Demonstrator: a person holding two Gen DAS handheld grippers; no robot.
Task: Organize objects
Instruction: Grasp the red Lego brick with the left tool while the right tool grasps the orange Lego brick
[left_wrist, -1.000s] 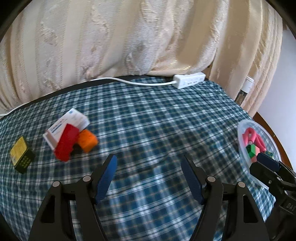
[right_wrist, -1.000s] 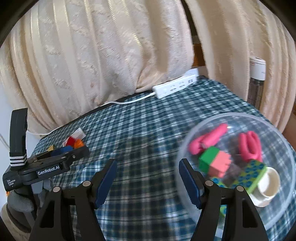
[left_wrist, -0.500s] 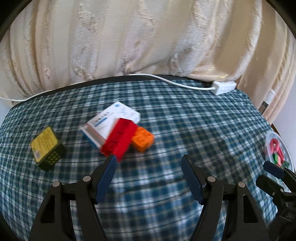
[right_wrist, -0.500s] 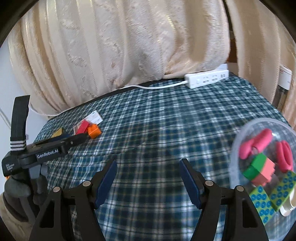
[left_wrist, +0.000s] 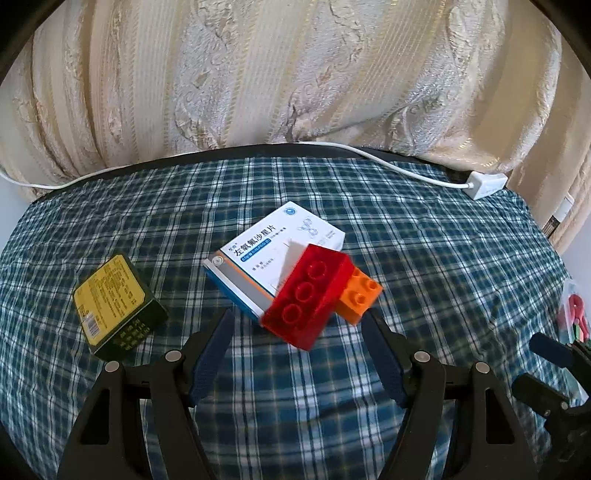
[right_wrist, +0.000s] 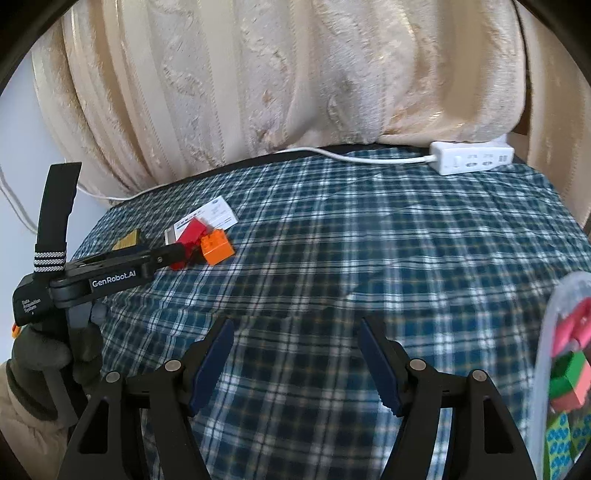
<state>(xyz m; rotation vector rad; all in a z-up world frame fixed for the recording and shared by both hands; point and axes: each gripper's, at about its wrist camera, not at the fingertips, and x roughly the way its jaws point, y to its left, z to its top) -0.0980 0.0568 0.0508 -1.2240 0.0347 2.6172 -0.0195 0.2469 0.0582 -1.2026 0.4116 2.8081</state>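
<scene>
A red brick (left_wrist: 308, 295) lies on the plaid tablecloth (left_wrist: 424, 258), leaning on a white and blue medicine box (left_wrist: 266, 251), with an orange brick (left_wrist: 357, 295) at its right. A yellow and black box (left_wrist: 114, 295) lies to the left. My left gripper (left_wrist: 299, 350) is open and empty, just in front of the red brick. My right gripper (right_wrist: 295, 358) is open and empty over bare cloth, left of a clear bowl (right_wrist: 546, 350) that holds pink, green and patterned pieces. The bricks (right_wrist: 207, 243) and the left gripper also show in the right wrist view.
A white power strip (right_wrist: 471, 160) and its cable lie at the table's back edge. Cream curtains (left_wrist: 295, 74) hang behind the table. The bowl's edge (left_wrist: 567, 295) shows at the far right of the left wrist view, behind the right gripper's body (left_wrist: 554, 369).
My left gripper has swung left and come close to the red brick, which now sits between its fingertips' line. My right gripper has moved left, away from the bowl.
</scene>
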